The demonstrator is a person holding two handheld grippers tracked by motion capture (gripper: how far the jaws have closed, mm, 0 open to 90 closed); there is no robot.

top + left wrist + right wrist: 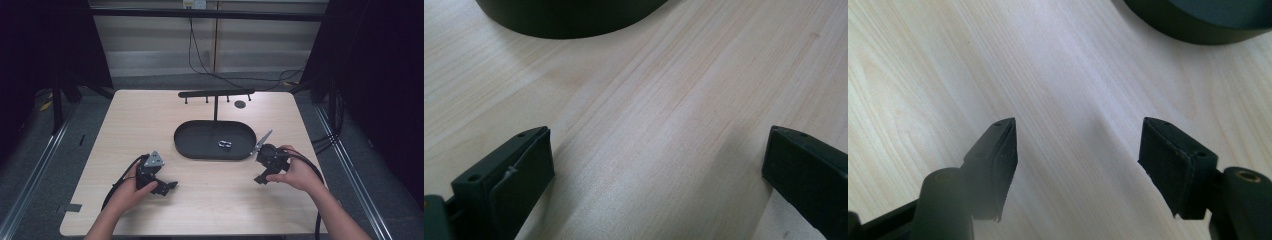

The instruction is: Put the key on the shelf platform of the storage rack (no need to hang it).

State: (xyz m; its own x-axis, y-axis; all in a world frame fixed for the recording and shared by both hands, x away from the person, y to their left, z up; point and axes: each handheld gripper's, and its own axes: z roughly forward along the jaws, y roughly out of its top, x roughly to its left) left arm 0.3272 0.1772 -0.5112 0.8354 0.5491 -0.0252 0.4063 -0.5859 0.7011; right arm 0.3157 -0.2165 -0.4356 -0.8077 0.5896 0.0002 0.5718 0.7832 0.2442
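A black oval tray sits mid-table, with a thin post rising from its back to a horizontal bar with pegs. A small shiny metal piece lies inside the tray, right of centre. My left gripper rests low over the table in front of the tray's left end, held by a hand; its jaws stand wide open over bare wood. My right gripper hovers just right of the tray's front right rim, also open with nothing between its pads. The tray's rim shows in both gripper views.
A small dark round disc lies on the table behind the tray, at the back right. Cables hang down the wall behind the table. Light wooden tabletop spreads between and in front of the two grippers.
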